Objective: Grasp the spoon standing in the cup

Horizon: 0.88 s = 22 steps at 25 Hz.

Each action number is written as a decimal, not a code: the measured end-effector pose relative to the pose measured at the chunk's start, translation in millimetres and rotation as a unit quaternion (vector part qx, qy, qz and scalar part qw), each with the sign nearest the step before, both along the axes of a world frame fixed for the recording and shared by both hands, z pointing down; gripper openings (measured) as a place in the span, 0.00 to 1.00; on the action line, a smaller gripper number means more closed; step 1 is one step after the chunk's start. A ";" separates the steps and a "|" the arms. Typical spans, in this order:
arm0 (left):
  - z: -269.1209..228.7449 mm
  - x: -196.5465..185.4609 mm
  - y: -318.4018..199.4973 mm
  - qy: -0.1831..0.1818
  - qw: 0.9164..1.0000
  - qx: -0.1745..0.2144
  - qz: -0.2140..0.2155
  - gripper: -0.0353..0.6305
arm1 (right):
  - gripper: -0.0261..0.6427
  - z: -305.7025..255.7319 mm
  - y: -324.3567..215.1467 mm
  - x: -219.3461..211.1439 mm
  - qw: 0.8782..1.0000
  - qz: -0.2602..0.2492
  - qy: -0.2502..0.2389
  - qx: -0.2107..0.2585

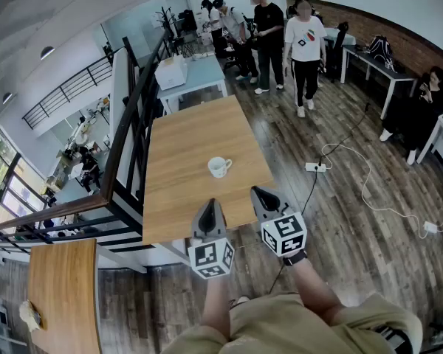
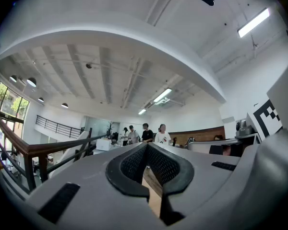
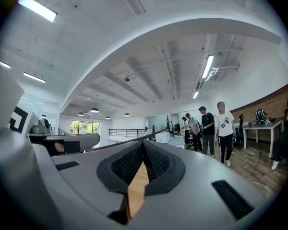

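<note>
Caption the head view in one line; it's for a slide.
Left gripper and right gripper, both shut, hover at the near edge of the wooden table, short of the white cup.

head: you look steeply down on the table (image 1: pixel 184 153) | 2 gripper views: low, facing forward | all 3 share table, people (image 1: pixel 269 35)

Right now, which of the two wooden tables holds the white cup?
The central wooden table beside the black railing; the cup stands on it. The other wooden table, at lower left, carries no cup.
</note>
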<state>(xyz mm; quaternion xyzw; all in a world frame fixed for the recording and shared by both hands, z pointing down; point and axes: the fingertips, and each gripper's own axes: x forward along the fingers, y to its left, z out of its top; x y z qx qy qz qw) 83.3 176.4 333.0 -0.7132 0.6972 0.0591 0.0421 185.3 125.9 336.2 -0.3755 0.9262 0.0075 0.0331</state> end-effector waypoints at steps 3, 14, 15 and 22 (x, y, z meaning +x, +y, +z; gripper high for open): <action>-0.5 -3.5 -2.0 0.000 1.000 0.002 -0.004 0.06 | 0.06 2.5 -5.2 4.4 1.000 0.014 -0.019 -0.014; 27.3 -5.8 8.3 0.010 1.000 -0.014 -0.018 0.06 | 0.06 20.9 -4.5 13.4 0.998 0.014 -0.041 -0.035; 27.9 -5.7 8.5 0.011 1.000 -0.014 -0.018 0.06 | 0.06 21.5 -5.1 12.5 0.998 0.013 -0.041 -0.036; 55.6 -22.7 -3.3 0.025 0.999 -0.036 -0.023 0.06 | 0.06 47.2 -21.4 -11.1 0.998 -0.002 -0.027 -0.062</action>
